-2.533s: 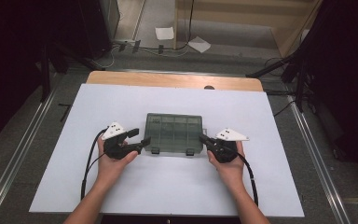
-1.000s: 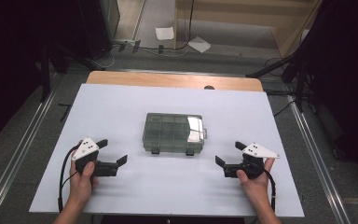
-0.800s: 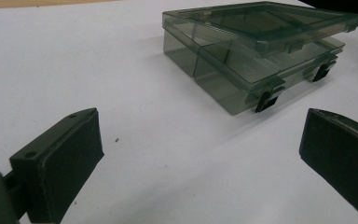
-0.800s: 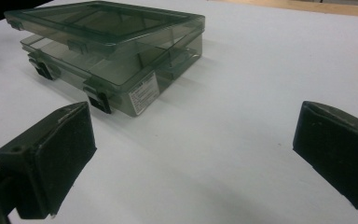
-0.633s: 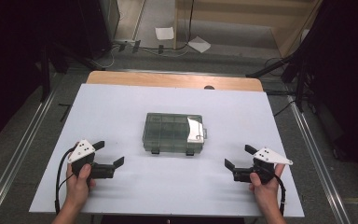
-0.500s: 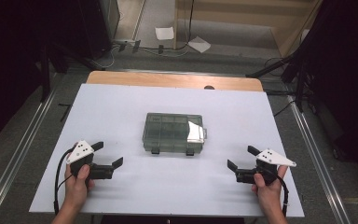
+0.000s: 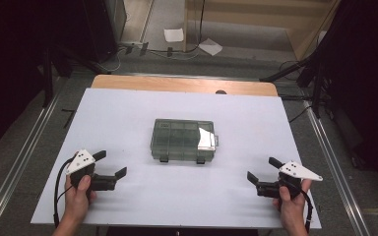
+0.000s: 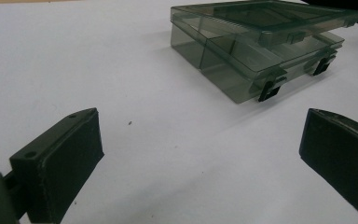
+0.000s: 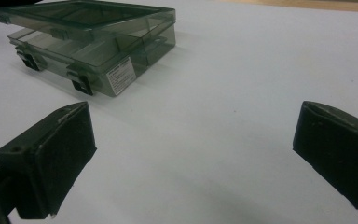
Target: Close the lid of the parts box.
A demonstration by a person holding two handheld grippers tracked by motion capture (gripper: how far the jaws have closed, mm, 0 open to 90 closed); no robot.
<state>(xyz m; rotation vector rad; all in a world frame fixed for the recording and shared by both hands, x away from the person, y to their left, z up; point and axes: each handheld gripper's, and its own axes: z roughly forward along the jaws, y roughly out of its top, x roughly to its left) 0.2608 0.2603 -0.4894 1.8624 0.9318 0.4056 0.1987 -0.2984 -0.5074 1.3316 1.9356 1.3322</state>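
Observation:
A smoky grey, see-through compartment box [image 7: 183, 140] lies flat in the middle of the white table top [image 7: 128, 113], with a white label at its right end and two black latches on its near side. In the gripper views the box [image 8: 261, 51] [image 9: 88, 42] has its lid down with a thin gap at the front. My left gripper [image 7: 110, 163] [image 8: 200, 154] rests near the table's front left, open and empty, well short of the box. My right gripper [image 7: 263, 169] [image 9: 193, 154] sits at the front right, also open and empty.
The table's wooden back edge [image 7: 182, 83] carries a small dark knob. Metal rails [image 7: 15, 167] run along the floor on both sides. Dark stands and cables sit beyond the table on the right [image 7: 315, 73]. Papers [image 7: 173, 34] lie on the floor behind.
Both grippers were at the box's left and right ends 2.5 s ago. They have since pulled back toward the near edge and apart, the right one still drifting outward. The box stays put.

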